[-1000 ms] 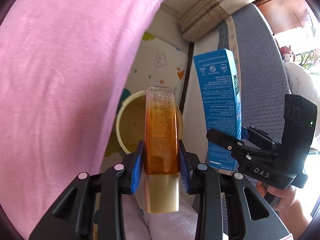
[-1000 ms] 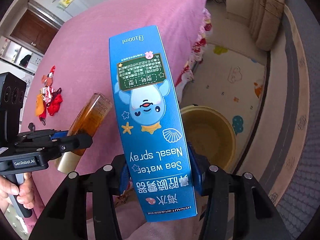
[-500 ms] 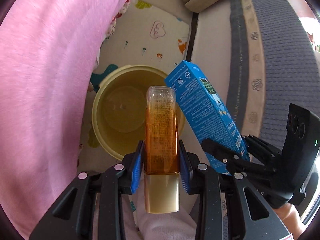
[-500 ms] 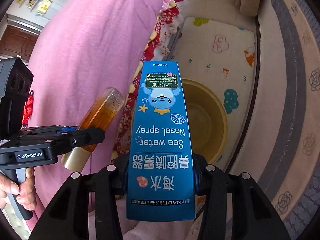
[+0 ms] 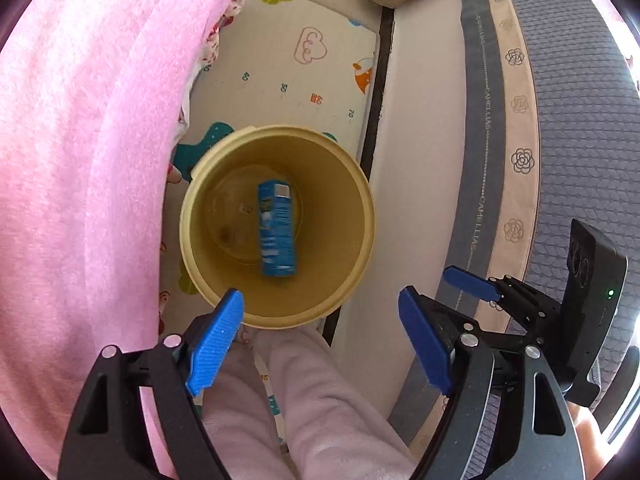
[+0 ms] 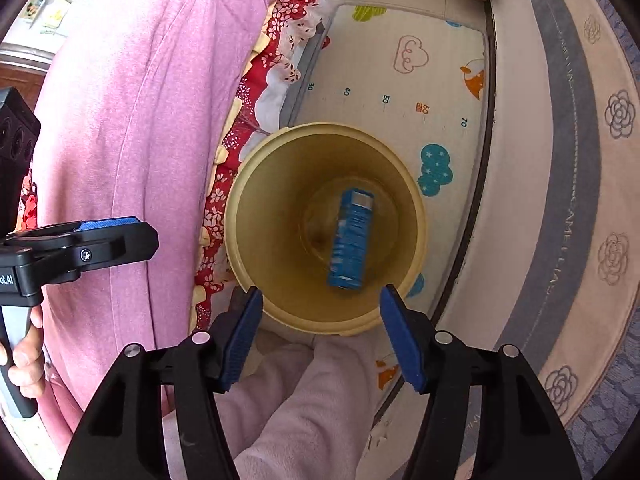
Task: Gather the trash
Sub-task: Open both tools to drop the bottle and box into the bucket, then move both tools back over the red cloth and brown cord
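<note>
A yellow round bin (image 5: 368, 216) (image 6: 240, 248) stands on the floor right below both grippers. Inside it lies the blue nasal spray box (image 5: 278, 232) (image 6: 352, 240), tipped against the wall. A faint brownish shape (image 5: 229, 234) on the bin's bottom may be the amber bottle; I cannot tell. My left gripper (image 5: 320, 296) hangs over the bin's near rim, jaws opening, nothing between its blue pads. My right gripper (image 6: 321, 292) is likewise over the near rim, jaws opening and empty. Each gripper shows at the side of the other's view.
A pink bedspread (image 5: 80, 160) with a red floral skirt (image 6: 248, 120) hangs along the left. The bin sits on a cartoon play mat (image 5: 312, 72). A grey bordered rug (image 5: 580, 120) lies to the right. The person's leg in pale pink trousers (image 5: 320, 400) is below the grippers.
Both grippers have opened and let go of their loads. The blue box has dropped into the bin, and the amber bottle has left the left jaws.
</note>
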A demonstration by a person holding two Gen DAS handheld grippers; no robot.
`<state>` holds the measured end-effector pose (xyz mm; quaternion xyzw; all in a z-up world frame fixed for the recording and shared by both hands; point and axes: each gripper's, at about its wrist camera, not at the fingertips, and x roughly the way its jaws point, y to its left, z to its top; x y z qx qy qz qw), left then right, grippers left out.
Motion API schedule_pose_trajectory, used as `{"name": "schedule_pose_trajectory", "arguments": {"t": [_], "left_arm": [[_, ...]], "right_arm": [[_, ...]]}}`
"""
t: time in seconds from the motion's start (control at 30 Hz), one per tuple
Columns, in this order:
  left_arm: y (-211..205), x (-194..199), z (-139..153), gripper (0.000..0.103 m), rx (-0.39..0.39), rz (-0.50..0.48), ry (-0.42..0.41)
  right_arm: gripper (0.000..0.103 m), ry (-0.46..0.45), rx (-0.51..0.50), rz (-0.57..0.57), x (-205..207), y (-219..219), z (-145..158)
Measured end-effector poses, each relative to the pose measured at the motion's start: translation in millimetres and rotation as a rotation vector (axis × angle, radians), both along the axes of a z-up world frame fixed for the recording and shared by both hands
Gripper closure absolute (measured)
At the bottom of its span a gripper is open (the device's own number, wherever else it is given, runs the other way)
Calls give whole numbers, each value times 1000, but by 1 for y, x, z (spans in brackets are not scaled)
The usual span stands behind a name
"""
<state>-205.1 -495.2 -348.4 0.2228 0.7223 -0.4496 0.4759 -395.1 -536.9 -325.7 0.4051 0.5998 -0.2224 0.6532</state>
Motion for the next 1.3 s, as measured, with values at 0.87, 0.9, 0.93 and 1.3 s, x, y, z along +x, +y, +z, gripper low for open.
{"name": "schedule_pose_trajectory", "arguments": {"t": [0.87,0.9,0.93,1.3], "left_arm": [[151,112,142,24,-176,368,-156],[161,117,146,24,-176,387,-169],[174,123,151,24,-175,409,-181],[330,189,193,24,-167,713,-288]], "right_arm": [[46,-154,-89,388,152,78,128],[46,-165,-91,419,164,88,133],[46,-178,-90,448,176,97,138],[46,-306,-103,727,291,209,182]]}}
